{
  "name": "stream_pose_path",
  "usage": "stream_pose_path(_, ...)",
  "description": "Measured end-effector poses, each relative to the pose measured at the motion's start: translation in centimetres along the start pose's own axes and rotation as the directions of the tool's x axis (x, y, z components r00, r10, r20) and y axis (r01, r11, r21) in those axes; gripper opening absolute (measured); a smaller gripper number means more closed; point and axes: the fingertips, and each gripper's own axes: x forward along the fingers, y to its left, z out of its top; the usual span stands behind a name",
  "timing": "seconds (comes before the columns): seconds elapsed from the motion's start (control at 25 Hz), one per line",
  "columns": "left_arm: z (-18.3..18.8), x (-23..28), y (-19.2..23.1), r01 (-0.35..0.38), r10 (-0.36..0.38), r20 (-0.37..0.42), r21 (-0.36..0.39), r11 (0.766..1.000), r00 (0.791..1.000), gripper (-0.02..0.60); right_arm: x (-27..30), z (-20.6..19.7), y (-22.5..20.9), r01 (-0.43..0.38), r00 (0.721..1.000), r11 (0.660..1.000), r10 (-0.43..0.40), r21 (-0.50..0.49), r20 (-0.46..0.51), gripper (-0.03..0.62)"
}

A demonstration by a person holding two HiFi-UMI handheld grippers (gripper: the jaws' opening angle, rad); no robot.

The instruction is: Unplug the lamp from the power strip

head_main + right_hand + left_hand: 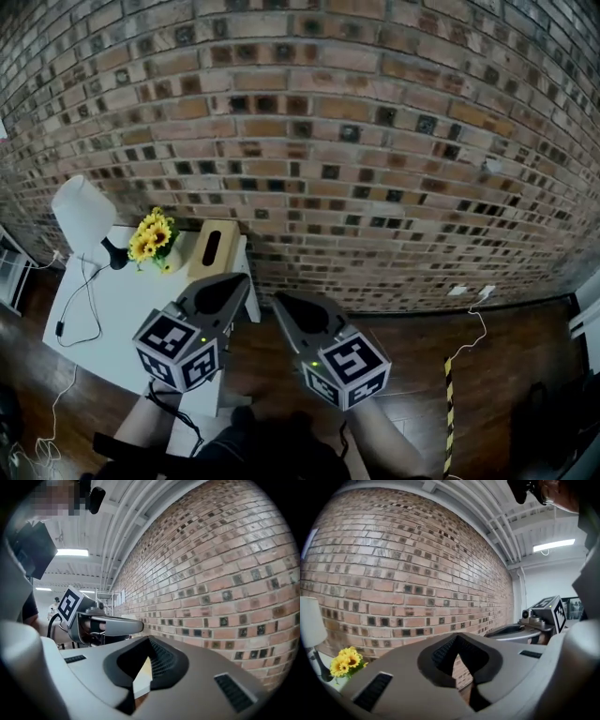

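Both tongs are pressed together on nothing, held side by side in the air and pointing at the brick wall (375, 122). The left tongs (240, 281) hang over the right edge of the white desk (122, 323). The right tongs (284, 305) are at their three o'clock. The lamp (82, 214) stands on the desk at ten o'clock from the left tongs, with yellow flowers (153, 236) and a tissue box (214, 248) at its three o'clock. Its cord (92, 300) trails over the desk toward six o'clock.

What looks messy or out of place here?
Nothing is spilled or knocked over. Only loose wires stand out: the lamp has a thin cord looping across the white table, and a white cable lies along the floor by the brick wall.
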Motion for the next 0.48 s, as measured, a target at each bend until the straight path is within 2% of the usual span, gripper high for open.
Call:
stream_pose_path(0.28,-0.6,-5.0,3.9,-0.135,0.135,0.001,-0.004,0.991,0.991,0.023,4.5,0.1,5.1,-0.167,0.986,0.986,0.167,-0.018,-0.006,0.002)
stream_pose_path(0.48,-0.9,-8.2,6.4,-0.189,0.189,0.009,-0.023,0.982,0.982,0.023,7.1,0.3,8.5,-0.233,0.972,0.972,0.233,-0.034,-0.018,0.002)
